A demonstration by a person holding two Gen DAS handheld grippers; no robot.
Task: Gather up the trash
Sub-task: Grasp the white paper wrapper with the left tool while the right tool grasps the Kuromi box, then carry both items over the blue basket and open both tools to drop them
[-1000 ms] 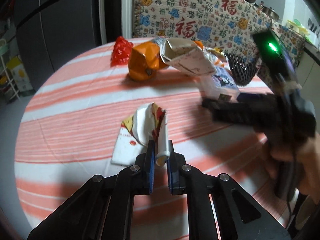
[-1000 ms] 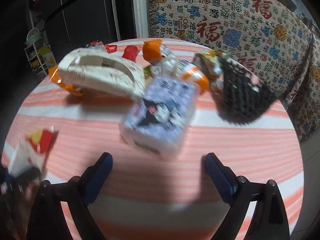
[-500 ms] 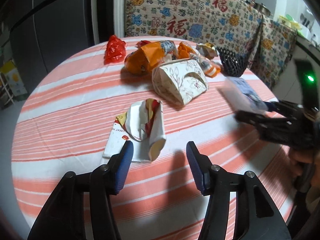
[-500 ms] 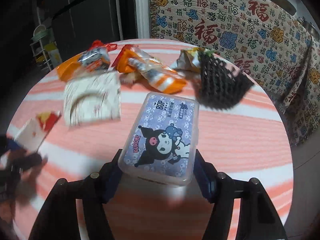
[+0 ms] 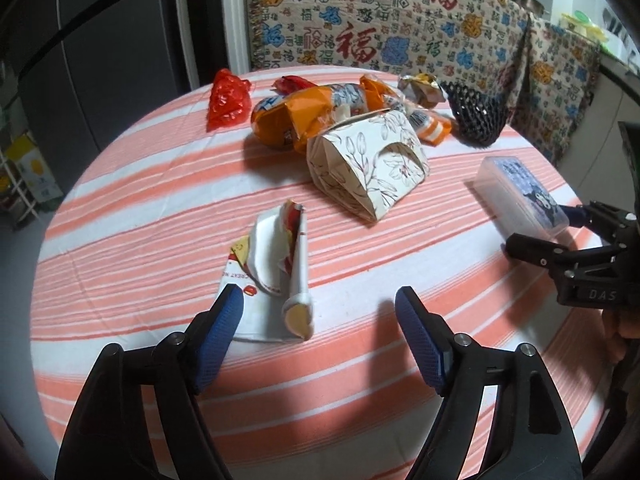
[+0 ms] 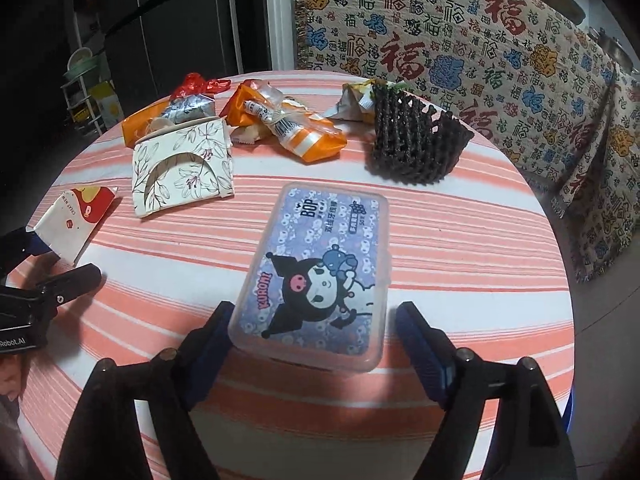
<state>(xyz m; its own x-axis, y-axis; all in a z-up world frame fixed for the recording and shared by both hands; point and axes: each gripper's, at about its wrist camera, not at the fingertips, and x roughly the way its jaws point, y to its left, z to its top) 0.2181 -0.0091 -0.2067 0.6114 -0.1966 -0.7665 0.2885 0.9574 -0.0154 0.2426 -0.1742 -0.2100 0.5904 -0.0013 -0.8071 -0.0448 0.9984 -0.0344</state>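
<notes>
Trash lies on a round striped table (image 5: 160, 200). A crumpled red-and-white paper wrapper (image 5: 276, 276) lies just ahead of my left gripper (image 5: 320, 328), which is open and empty. A clear plastic box with a cartoon label (image 6: 316, 276) lies flat on the table between the fingers of my right gripper (image 6: 316, 344), which is open; the left finger is at the box's edge. The box also shows in the left wrist view (image 5: 520, 196). A flattened floral paper box (image 5: 368, 168), orange snack bags (image 5: 296, 116), a red bag (image 5: 228, 100) and black foam netting (image 6: 416, 144) lie farther back.
A patterned cloth (image 6: 460, 40) hangs behind the table over a counter. A dark fridge (image 5: 100, 40) stands at the back left. The table's near and right edges are close to both grippers. A small shelf (image 6: 88, 88) stands on the floor at the left.
My left gripper let go of the paper wrapper and opened wide. My right gripper set the cartoon box down on the table near its right edge and opened.
</notes>
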